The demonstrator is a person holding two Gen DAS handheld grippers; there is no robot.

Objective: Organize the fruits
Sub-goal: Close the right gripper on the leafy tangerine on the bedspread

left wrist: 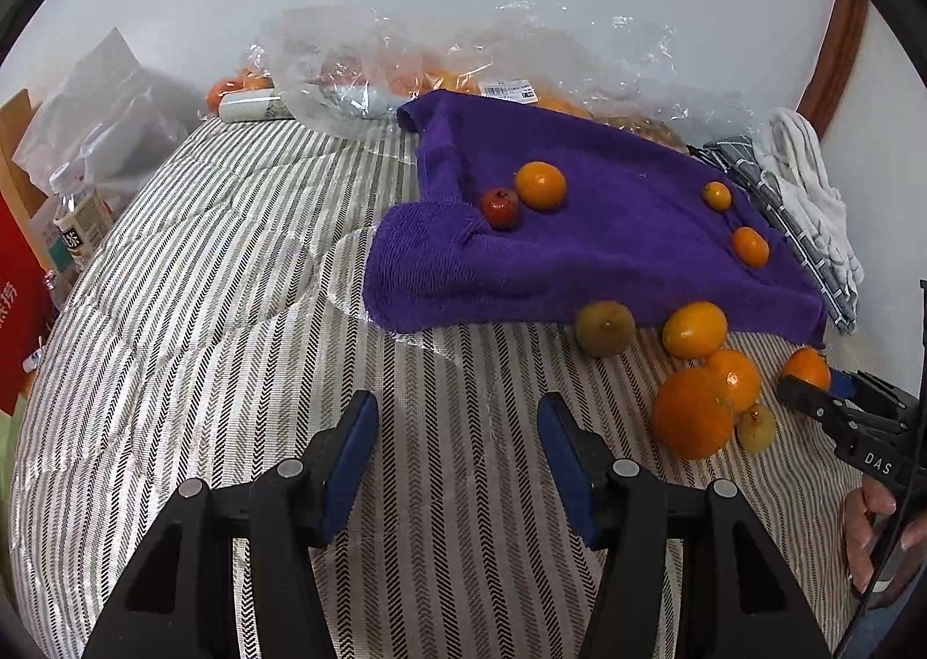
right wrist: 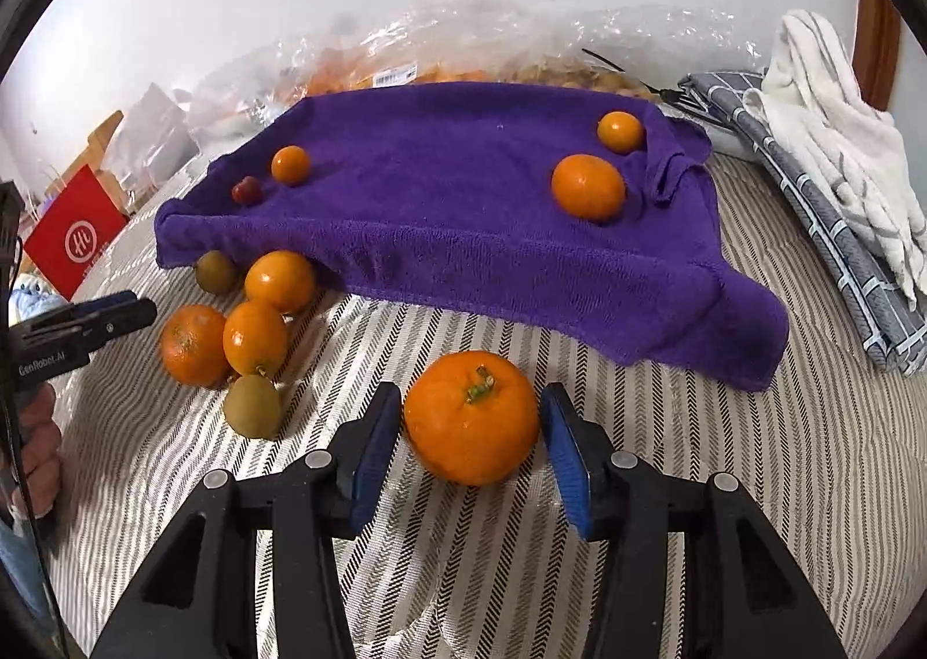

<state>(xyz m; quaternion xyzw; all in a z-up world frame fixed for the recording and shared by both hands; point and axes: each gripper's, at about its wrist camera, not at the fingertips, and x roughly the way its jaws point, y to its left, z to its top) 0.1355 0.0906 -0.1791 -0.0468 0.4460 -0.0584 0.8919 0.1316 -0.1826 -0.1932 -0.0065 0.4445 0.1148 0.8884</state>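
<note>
Your right gripper (right wrist: 472, 430) has a large orange mandarin (right wrist: 472, 418) between its blue pads; the jaws stand apart, a sliver of gap on each side, and the fruit rests on the striped bedcover (right wrist: 666, 456). It is glossy, with a green stem stub on top. Left of it lies a cluster: three more oranges (right wrist: 255, 337) and two dull green-brown fruits (right wrist: 252, 407), touching one another. On the purple towel (right wrist: 452, 207) sit three small oranges and one small red fruit (right wrist: 246, 190). Your left gripper (left wrist: 457, 439) hovers over bare cover, jaws apart and empty; its body reads "GenRobot.AI", the other "DAS". The red box (right wrist: 75, 239) shows a white circled logo; the plastic bag (right wrist: 521, 39) carries a barcode sticker, unreadable.
</note>
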